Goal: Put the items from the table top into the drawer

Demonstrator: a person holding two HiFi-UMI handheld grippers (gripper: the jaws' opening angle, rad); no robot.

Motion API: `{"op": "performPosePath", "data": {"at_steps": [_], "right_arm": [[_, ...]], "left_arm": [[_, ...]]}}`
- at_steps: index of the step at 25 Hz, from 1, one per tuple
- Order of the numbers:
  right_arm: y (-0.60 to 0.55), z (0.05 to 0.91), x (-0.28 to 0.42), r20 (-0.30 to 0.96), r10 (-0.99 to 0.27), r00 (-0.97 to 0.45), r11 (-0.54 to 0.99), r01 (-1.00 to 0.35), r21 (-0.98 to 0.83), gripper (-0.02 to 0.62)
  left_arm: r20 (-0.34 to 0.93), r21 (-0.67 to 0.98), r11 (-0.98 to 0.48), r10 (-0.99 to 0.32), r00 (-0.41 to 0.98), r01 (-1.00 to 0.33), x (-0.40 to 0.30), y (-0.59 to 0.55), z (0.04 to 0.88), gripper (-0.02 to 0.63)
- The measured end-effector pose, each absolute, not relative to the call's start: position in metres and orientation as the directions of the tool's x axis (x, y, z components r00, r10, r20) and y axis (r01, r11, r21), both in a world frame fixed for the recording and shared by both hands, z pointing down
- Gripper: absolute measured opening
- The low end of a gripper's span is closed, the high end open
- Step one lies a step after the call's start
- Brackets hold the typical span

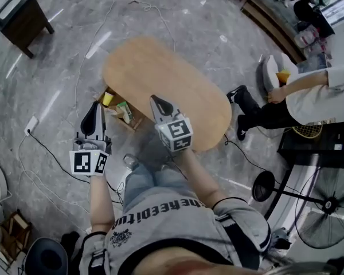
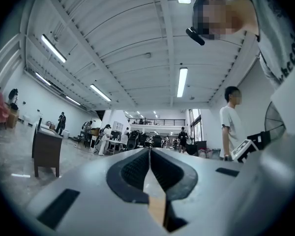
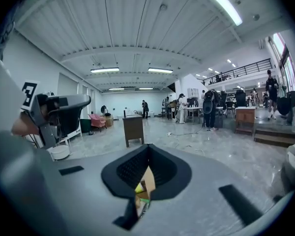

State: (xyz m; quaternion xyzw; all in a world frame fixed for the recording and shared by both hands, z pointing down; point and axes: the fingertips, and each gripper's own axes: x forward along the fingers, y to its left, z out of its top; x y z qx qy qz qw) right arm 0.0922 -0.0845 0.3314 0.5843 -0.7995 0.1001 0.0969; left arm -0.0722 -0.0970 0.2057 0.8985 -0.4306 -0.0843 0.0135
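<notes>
The oval wooden desk sits in the middle of the head view, and its top is bare. At its lower left edge the drawer stands pulled out. Inside lie a yellow cup and a green and pale pack; what else it holds is too small to tell.

The left tongs hang at the lower left of the frame, just left of the drawer and off the desk. In the left gripper view the left tongs have their jaws pressed together at the tip with nothing between them, and they aim level across the hall.

The right tongs hover over the near edge of the desk, just right of the drawer. In the right gripper view the right tongs are closed tight and empty. A bit of yellow and green shows through the slot below their pads.

At the right edge of the head view a person in white sits leaning forward. A fan stands at the lower right and a dark cabinet at the upper left. Cables trail across the grey floor.
</notes>
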Motion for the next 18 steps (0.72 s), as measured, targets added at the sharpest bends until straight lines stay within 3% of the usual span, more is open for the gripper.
{"op": "performPosePath", "data": {"at_steps": [18], "right_arm": [[-0.021,0.224,0.15,0.087,-0.967,-0.238,0.239,-0.971,0.006,0.003]], "left_arm": [[-0.218,0.054,-0.642,-0.755,0.618,-0.765,-0.027,-0.043,0.143,0.014]]}}
